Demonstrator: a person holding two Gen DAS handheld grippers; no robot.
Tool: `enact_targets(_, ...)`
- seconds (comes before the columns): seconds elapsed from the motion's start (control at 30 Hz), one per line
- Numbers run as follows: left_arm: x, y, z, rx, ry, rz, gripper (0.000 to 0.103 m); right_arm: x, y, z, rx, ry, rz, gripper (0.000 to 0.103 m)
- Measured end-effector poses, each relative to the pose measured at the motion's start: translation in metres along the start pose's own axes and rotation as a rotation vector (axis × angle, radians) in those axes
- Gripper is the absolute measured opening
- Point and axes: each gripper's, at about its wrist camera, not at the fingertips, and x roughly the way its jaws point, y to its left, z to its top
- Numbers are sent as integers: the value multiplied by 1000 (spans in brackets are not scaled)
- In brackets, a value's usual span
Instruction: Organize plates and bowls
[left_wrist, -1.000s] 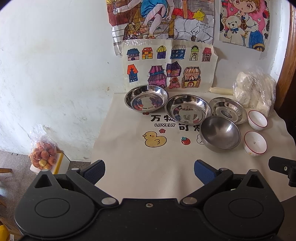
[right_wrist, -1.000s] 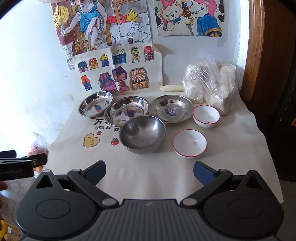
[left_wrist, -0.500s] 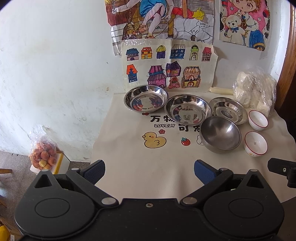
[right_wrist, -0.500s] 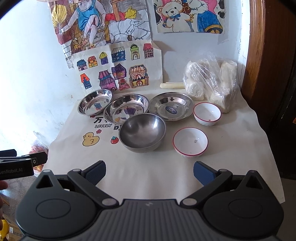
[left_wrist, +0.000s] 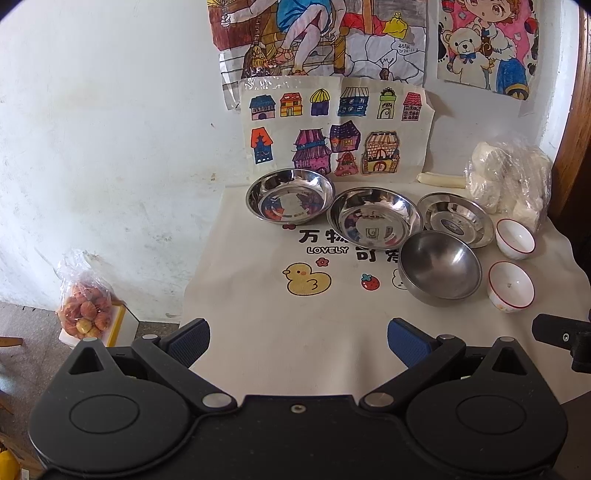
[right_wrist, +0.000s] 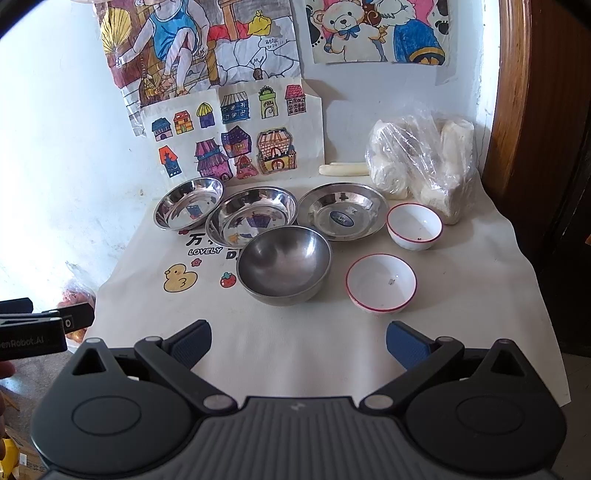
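Three shiny steel plates stand in a row near the wall: a left plate (left_wrist: 290, 195) (right_wrist: 189, 207), a middle plate (left_wrist: 373, 218) (right_wrist: 252, 216) and a right plate (left_wrist: 455, 218) (right_wrist: 342, 211). In front of them sits a deep steel bowl (left_wrist: 440, 268) (right_wrist: 283, 265). Two white red-rimmed bowls are to its right, a far one (left_wrist: 515, 238) (right_wrist: 414, 226) and a near one (left_wrist: 510, 286) (right_wrist: 381, 283). My left gripper (left_wrist: 298, 342) is open over the cloth's near left part. My right gripper (right_wrist: 298, 342) is open too, short of the deep bowl. Both hold nothing.
A cream cloth (left_wrist: 258, 295) (right_wrist: 461, 295) with a duck print covers the table. A plastic bag of white items (left_wrist: 509, 181) (right_wrist: 421, 162) sits at the back right. Drawings hang on the wall. A bag of fruit (left_wrist: 83, 310) lies on the floor at the left. A wooden frame (right_wrist: 532, 110) borders the right.
Both grippers have drifted slightly nearer to the dishes and stay open. The dishes have not moved.
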Motion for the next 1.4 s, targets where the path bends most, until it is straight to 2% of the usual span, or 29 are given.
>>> enact_targets(0.33,5,-3,0,-11,13,10,102,5,-4,-1,11,22,12,103)
enact_targets(0.6,16,-5,15,-32,13,40,102,9,-10,5,20,12,38,103)
enact_targets(0.87,28,1,29,-31,18,11,102,14,-13,13,40,-17,72,103)
enact_targets(1.03,54,17,45,-40,37,-1,102,27,-3,19,56,-13,98,103)
enact_targets(1.4,148,61,100,-4,102,-104,102,82,42,53,113,10,-8,103)
